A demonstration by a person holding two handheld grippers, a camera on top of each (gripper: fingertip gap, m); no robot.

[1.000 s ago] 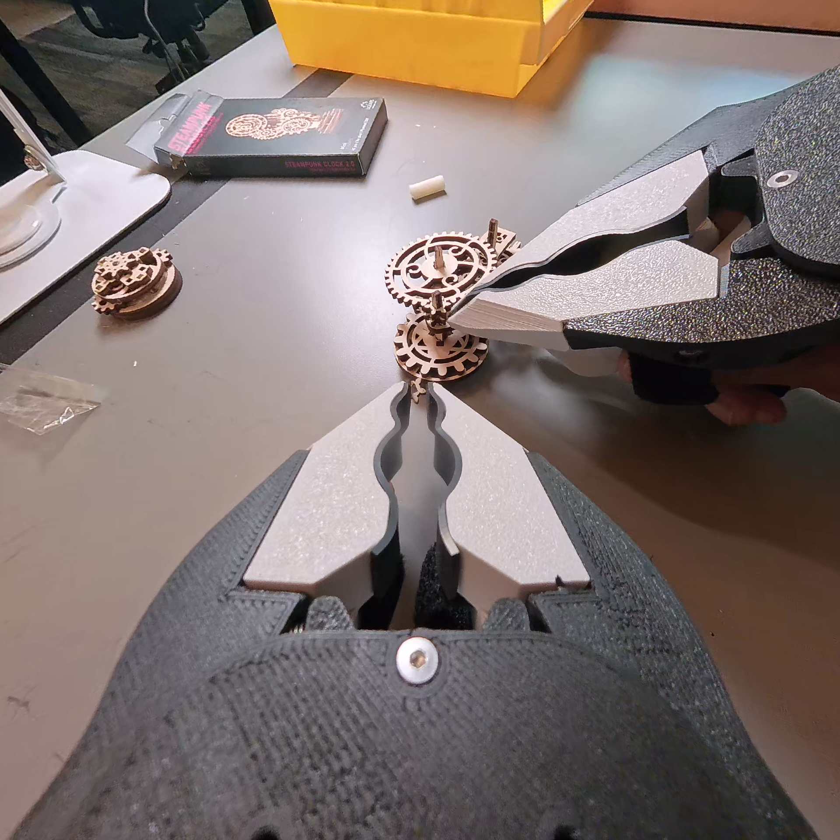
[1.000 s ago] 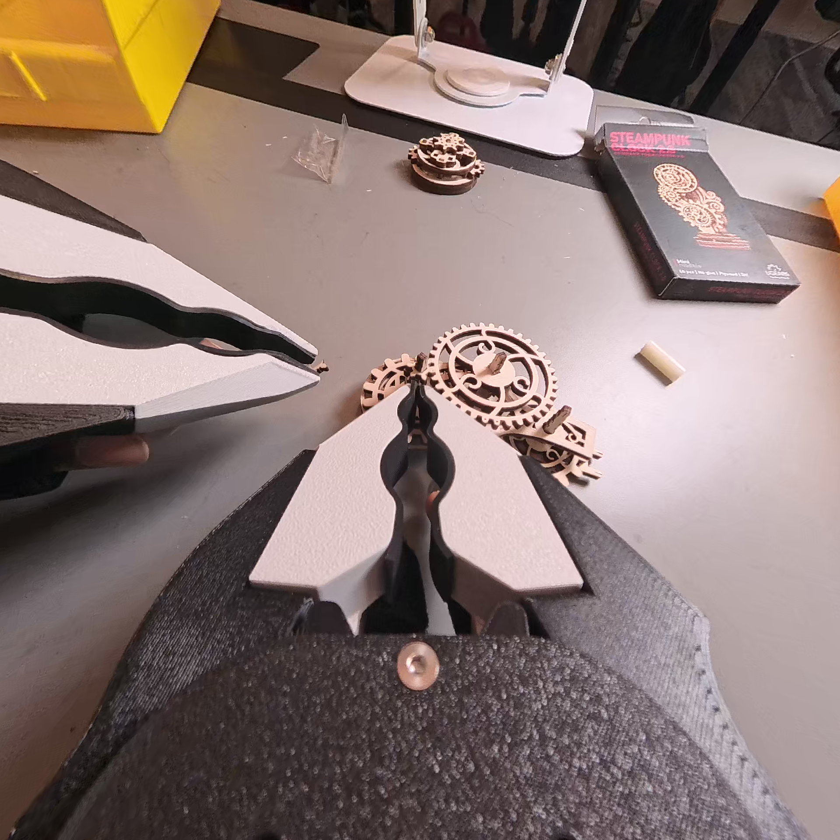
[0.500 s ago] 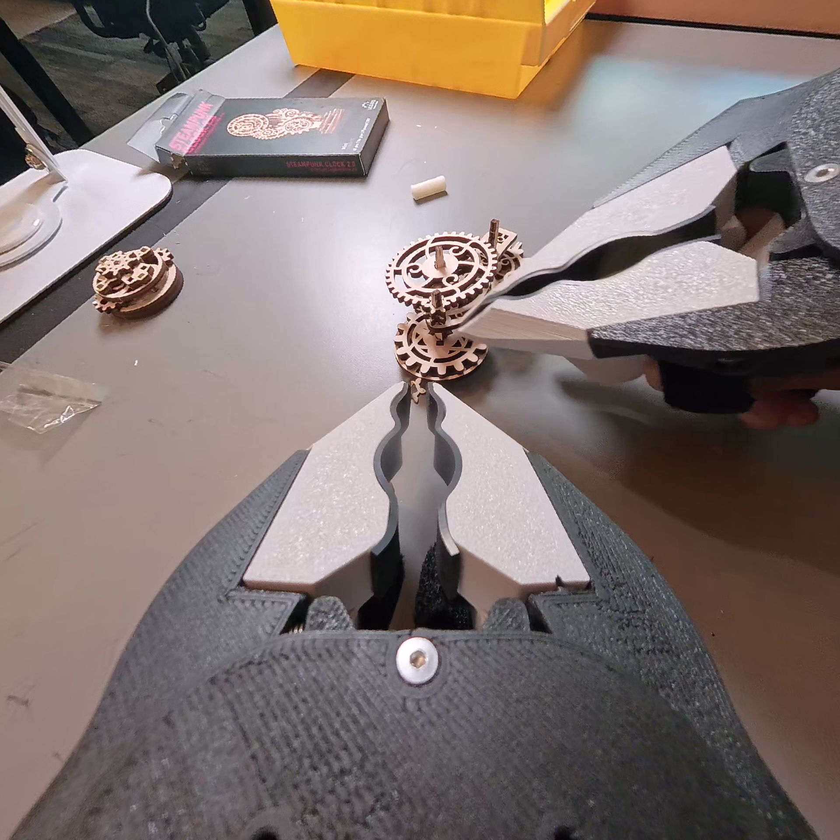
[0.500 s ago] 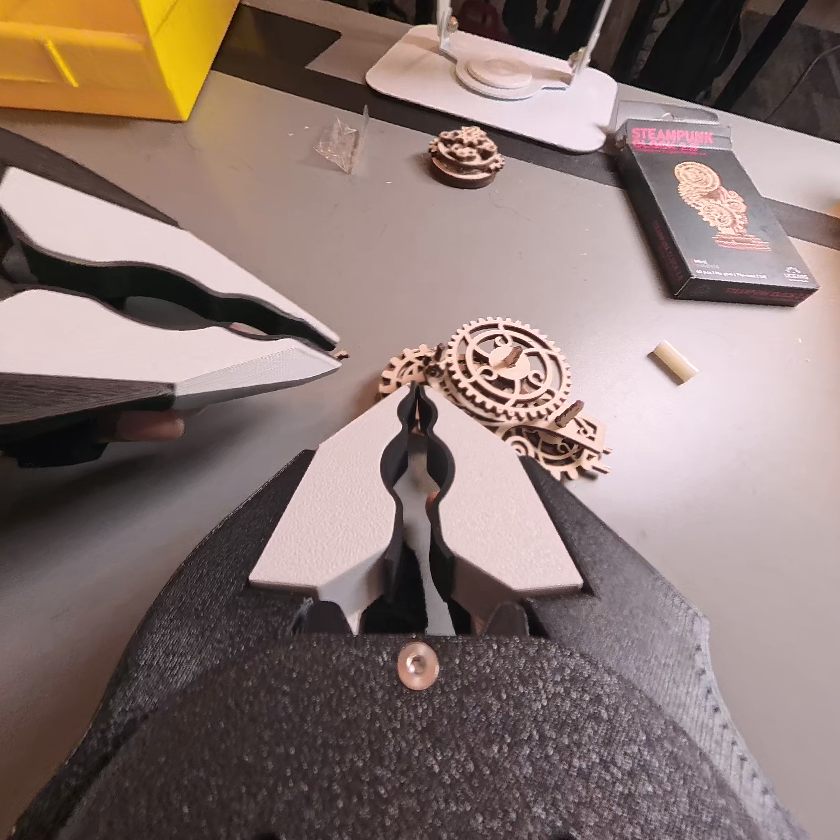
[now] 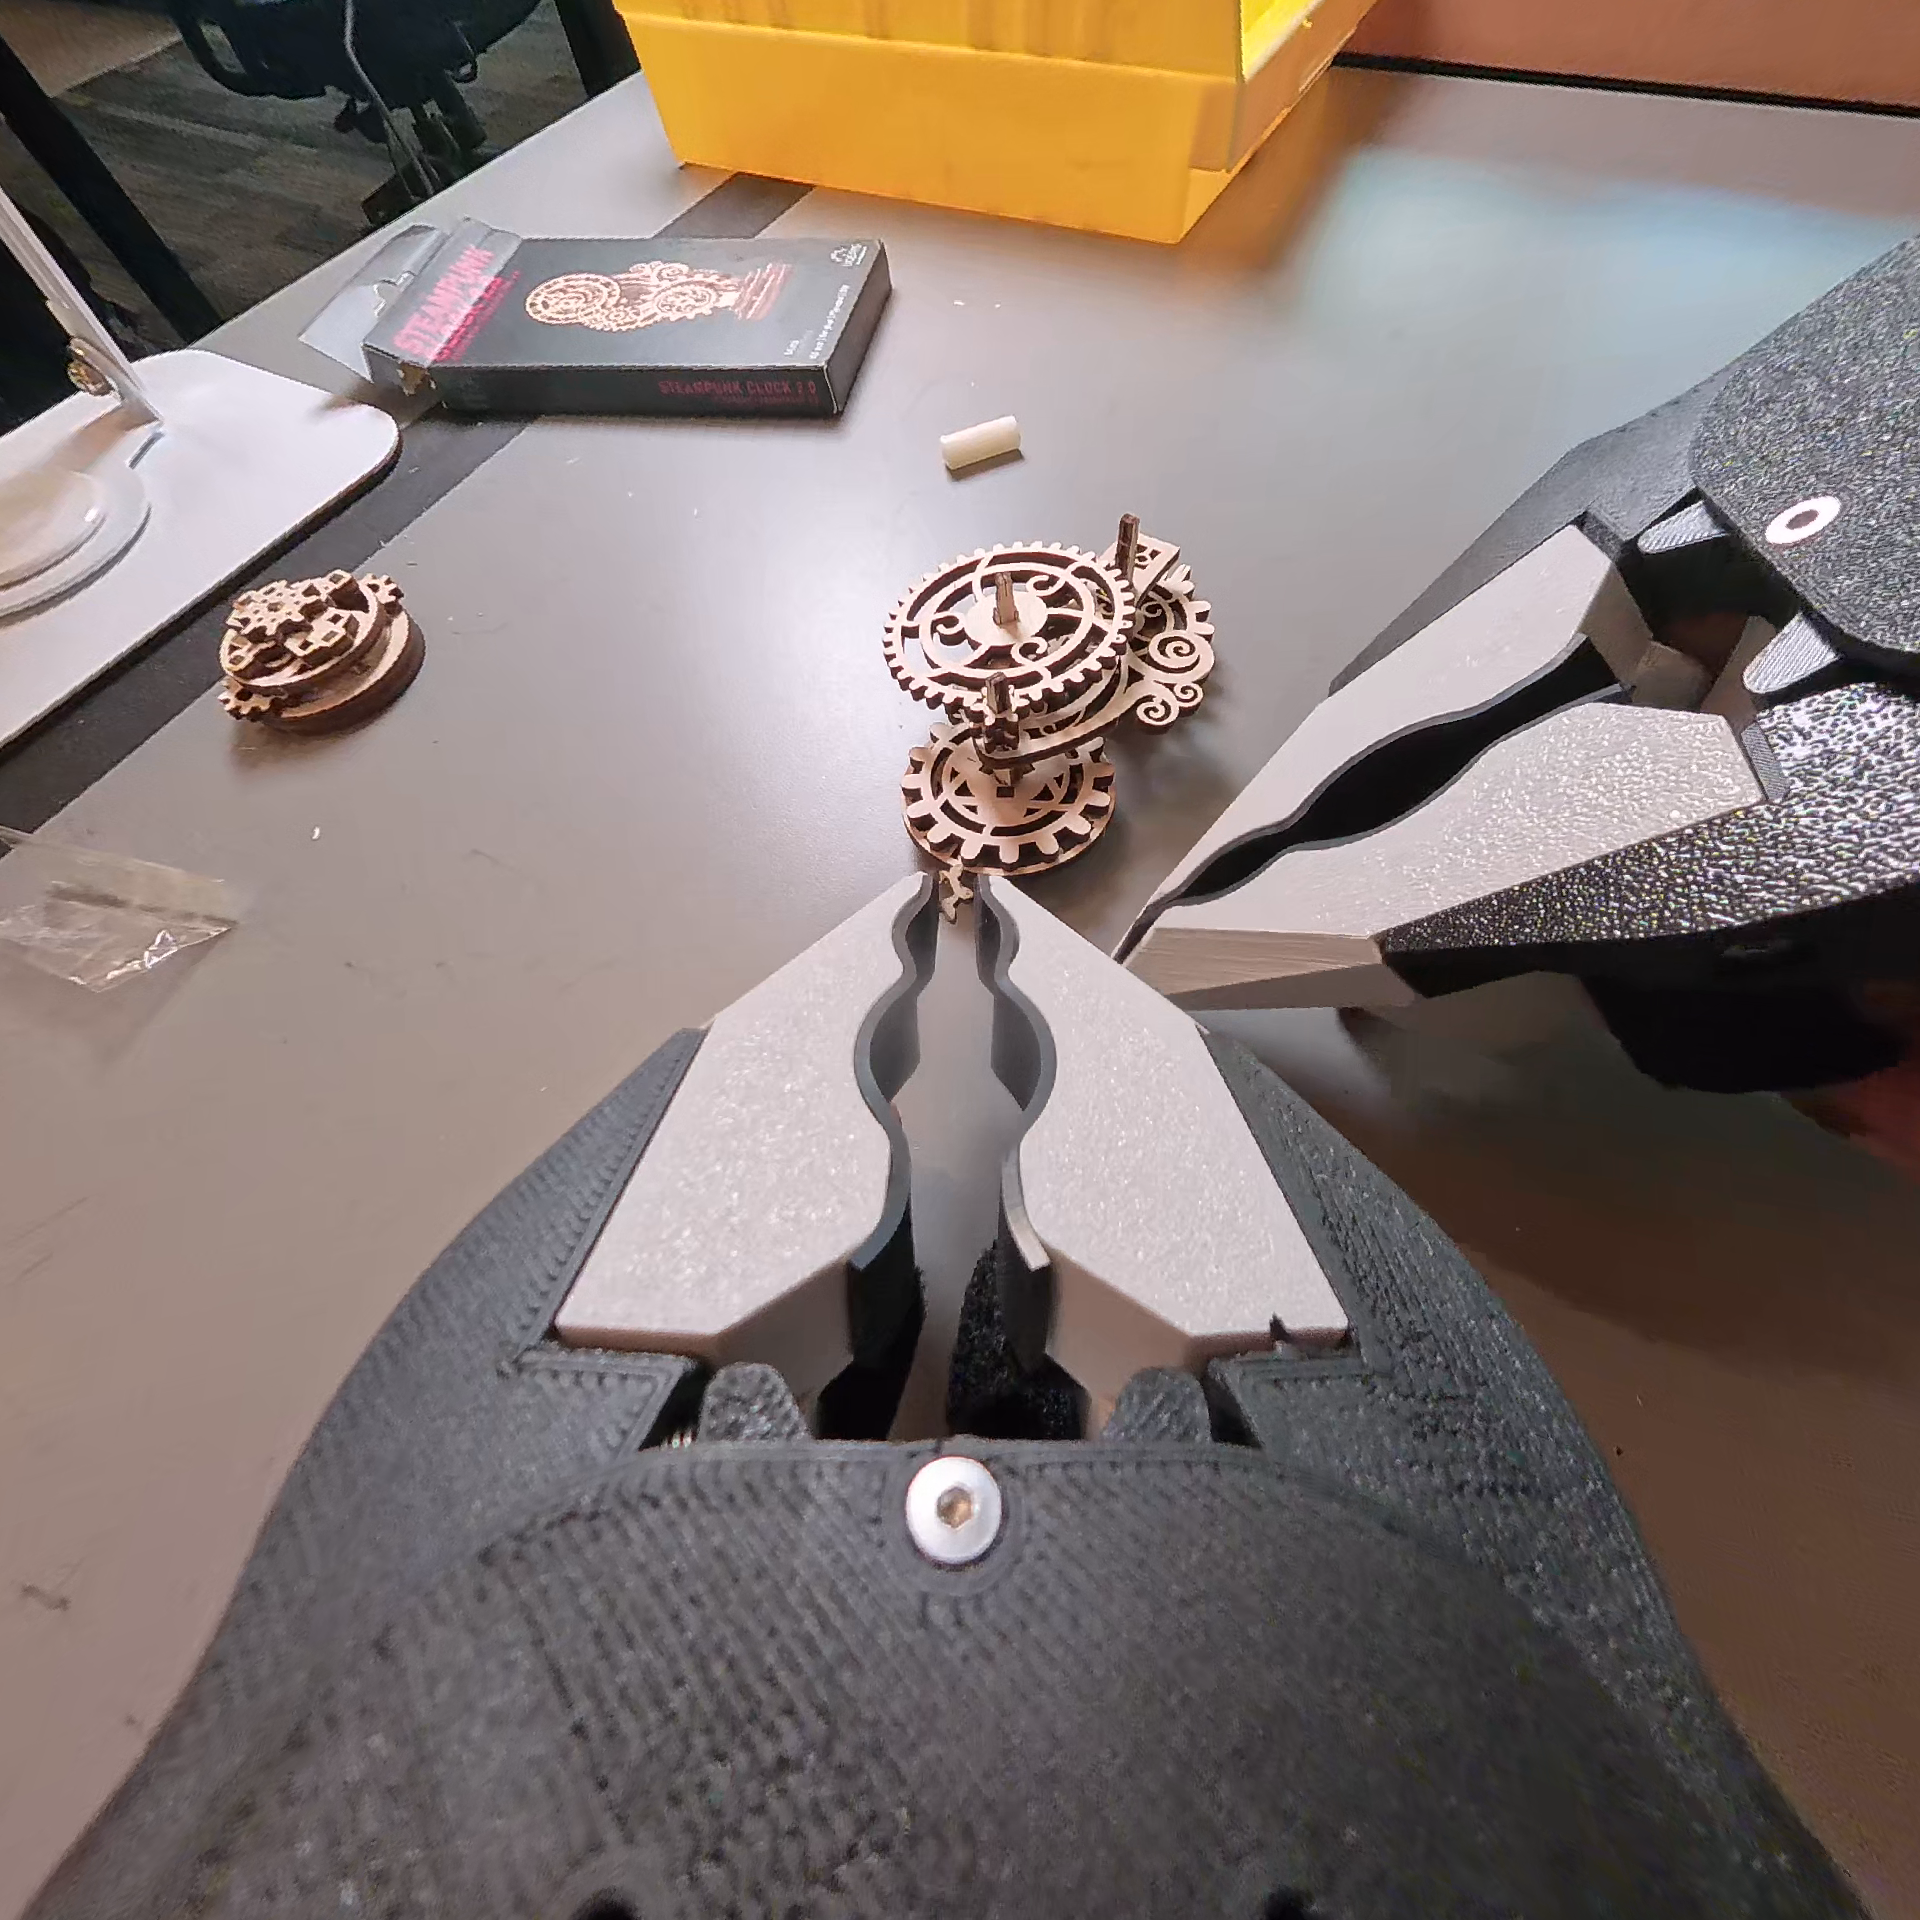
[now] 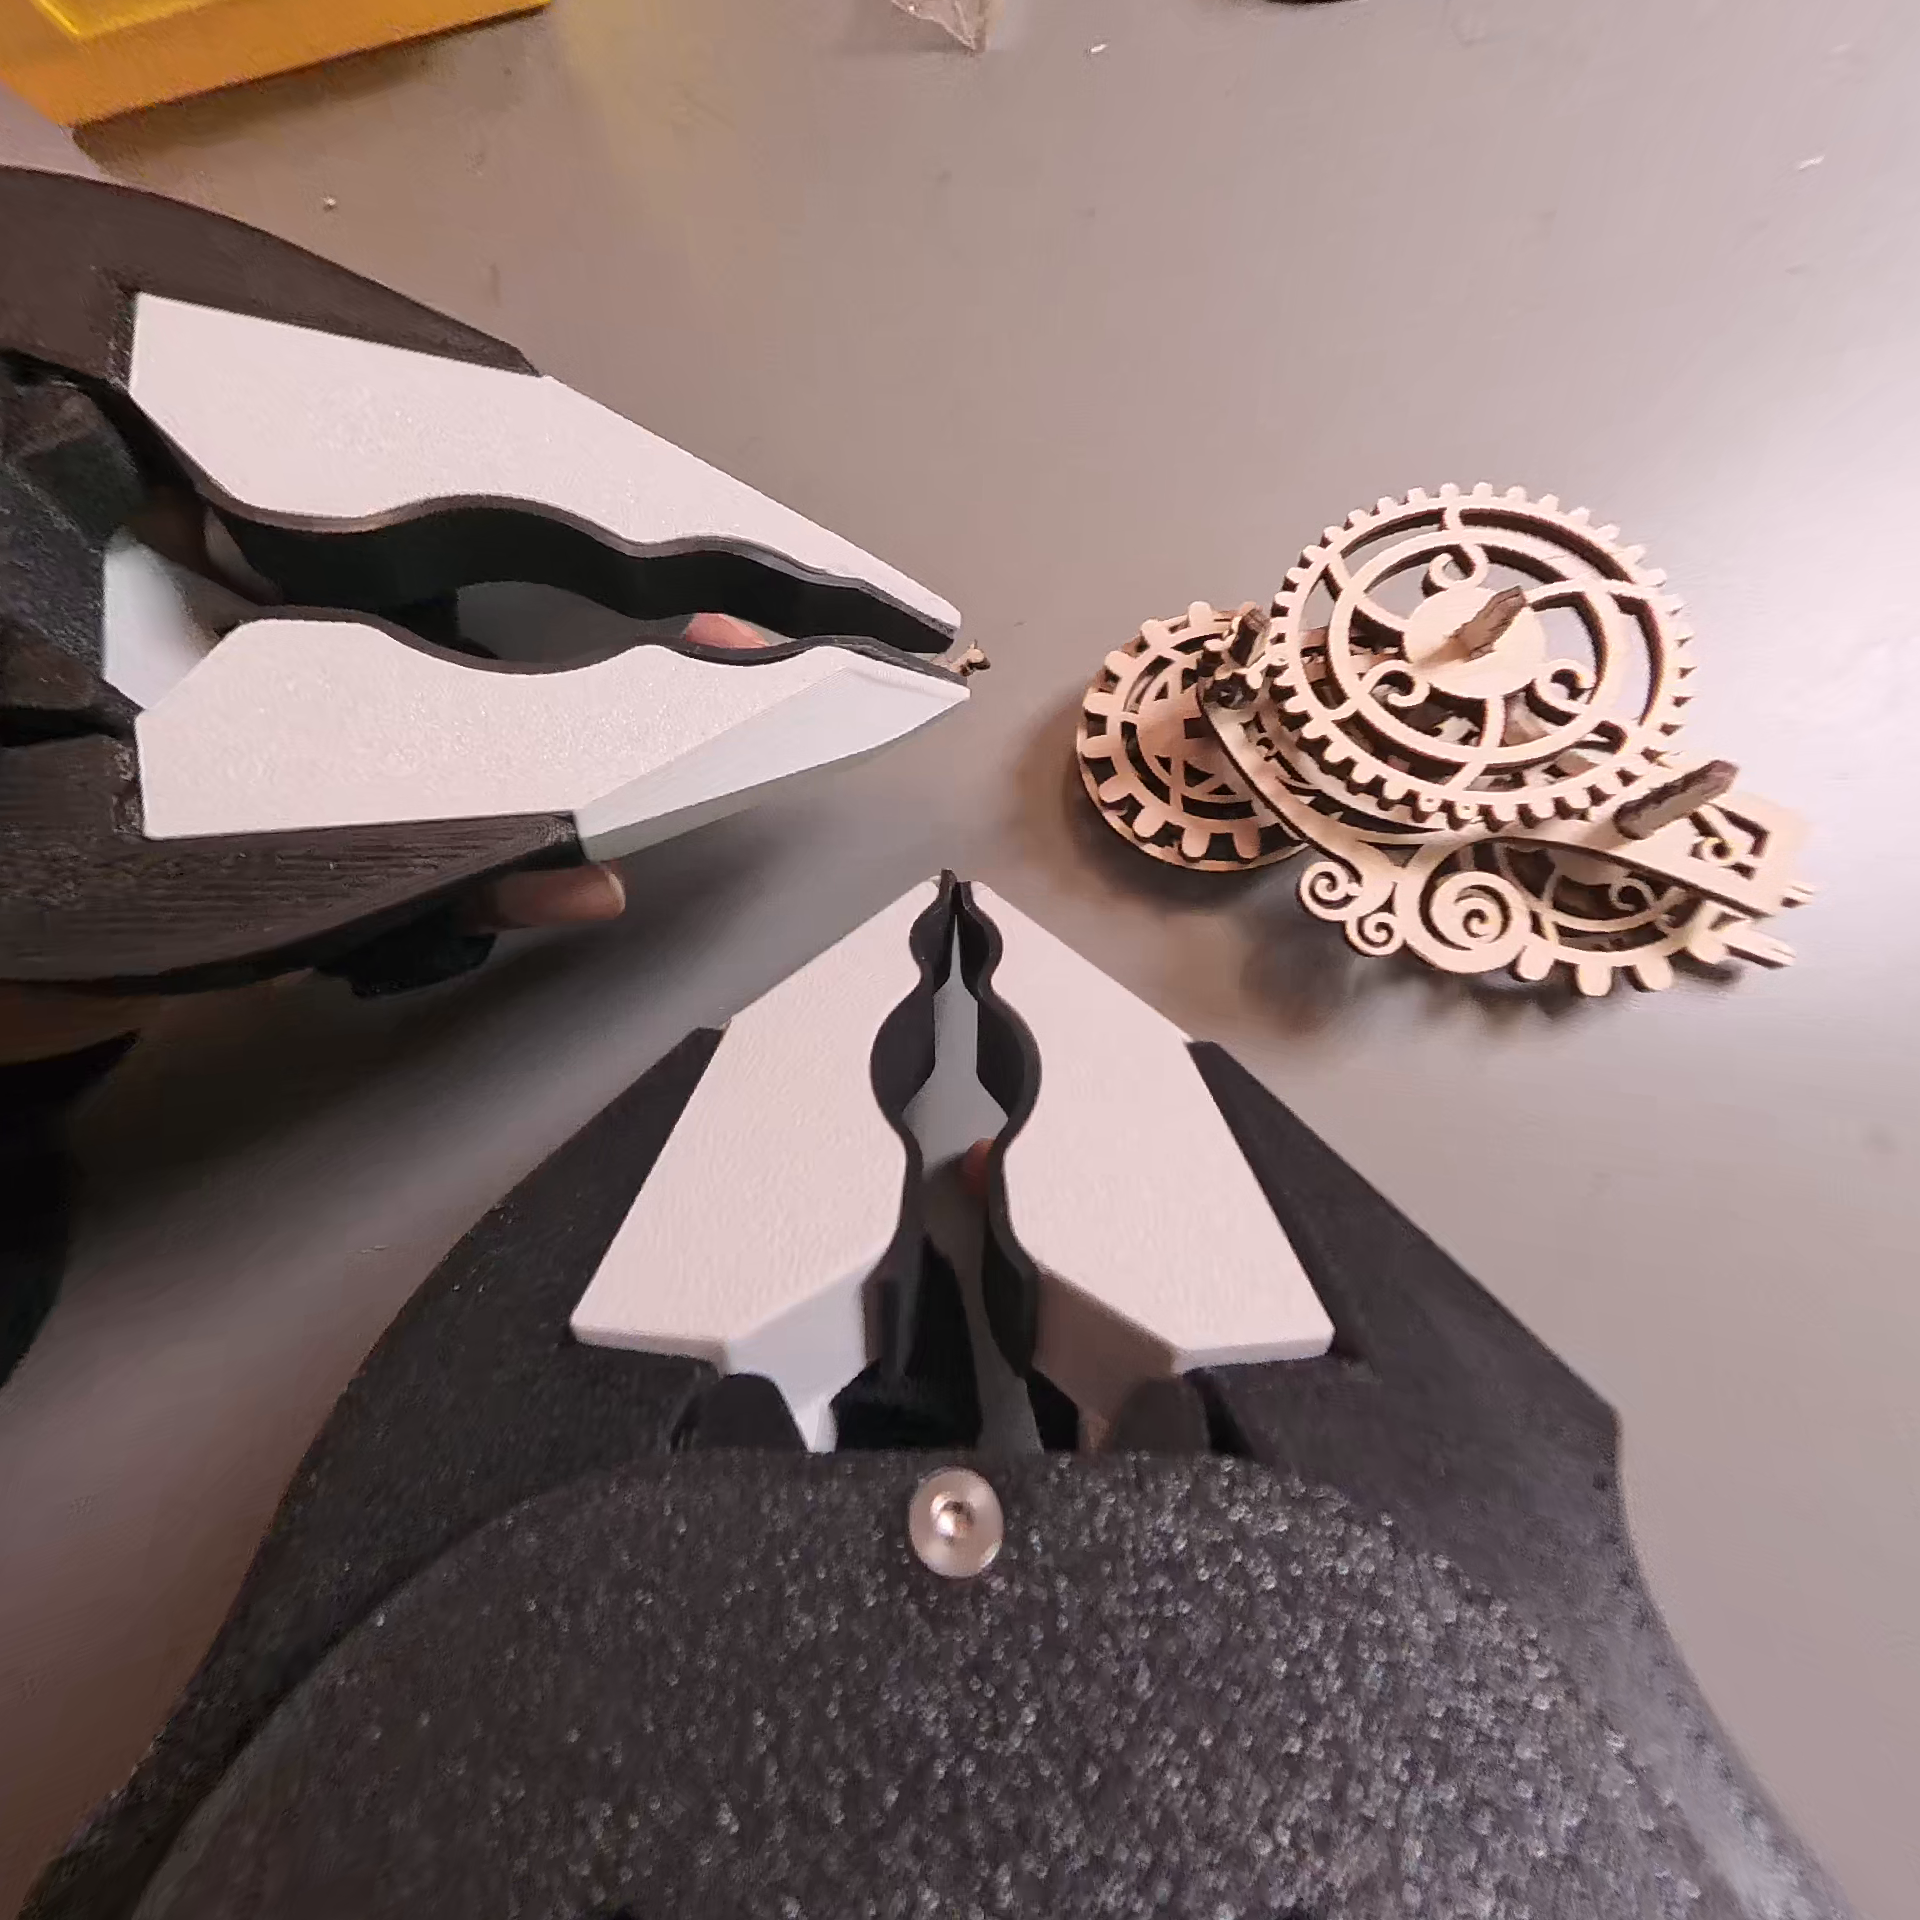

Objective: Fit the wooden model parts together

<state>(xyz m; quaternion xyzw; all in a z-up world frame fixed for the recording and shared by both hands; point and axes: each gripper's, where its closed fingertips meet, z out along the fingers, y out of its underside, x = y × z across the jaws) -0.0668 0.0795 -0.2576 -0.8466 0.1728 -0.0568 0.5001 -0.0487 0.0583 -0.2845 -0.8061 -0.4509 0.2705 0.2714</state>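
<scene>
Right tongs [image 6: 951, 894] now backed off the pale wooden gear assembly [image 6: 1434, 758], pressed together, empty. Left tongs [image 5: 951, 902] pinching tiny wooden piece [image 5: 952, 896], fitting pending.

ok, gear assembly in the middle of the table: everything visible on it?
The wooden gear assembly is pale laser-cut wood with dark burnt edges: a large openwork gear tilted on top, a smaller gear lower at one end, a scrolled plate at the other, and three short pegs sticking up. It rests on the grey table; neither gripper touches it.

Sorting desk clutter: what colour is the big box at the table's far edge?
Yellow box; left wrist view shows it best.
</scene>
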